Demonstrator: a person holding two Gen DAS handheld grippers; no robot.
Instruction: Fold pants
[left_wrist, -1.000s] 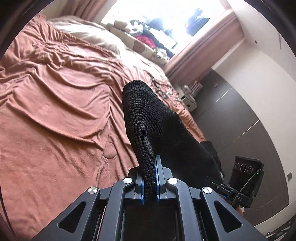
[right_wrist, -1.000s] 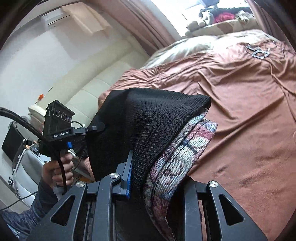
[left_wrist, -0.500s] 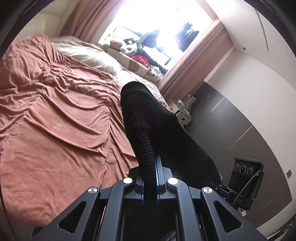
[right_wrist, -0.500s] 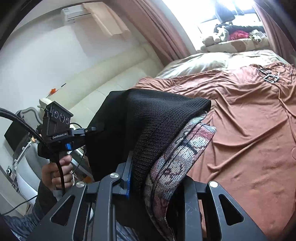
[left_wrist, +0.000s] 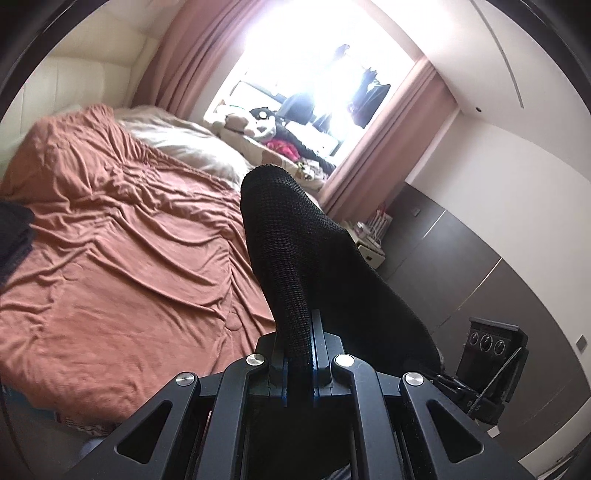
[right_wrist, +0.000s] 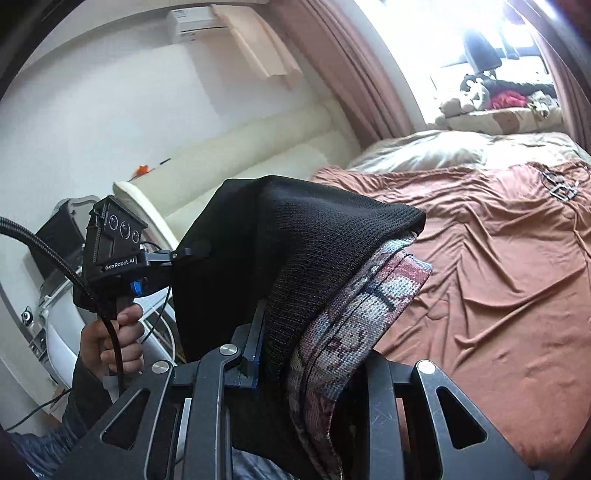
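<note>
1. The left gripper (left_wrist: 298, 334) is clamped narrow on a fold of the black knit pants (left_wrist: 295, 236), which rise in a rounded hump above its jaws and drape off to the right.
2. The right gripper (right_wrist: 314, 354) pinches a thicker bunch of the same pants (right_wrist: 314, 236): black knit on the outside, a patterned pink-and-grey inner face (right_wrist: 354, 317) showing at the edge.
3. The pants hang in the air between the two grippers, clear of the rust-coloured bedspread (left_wrist: 122, 266).
4. Against the earlier frames, both grips are unchanged, but both hands have lifted: the bedspread sits lower in each view, and more of the bright window (left_wrist: 306, 66) and pink curtains (left_wrist: 384, 144) shows.
5. In the right wrist view the air conditioner (right_wrist: 195, 18) on the wall has come fully into sight.
6. A hand (right_wrist: 118, 343) grips the left tool's handle, higher in the picture than before.
7. The cream headboard (right_wrist: 236, 155) is now wider in view.
</note>
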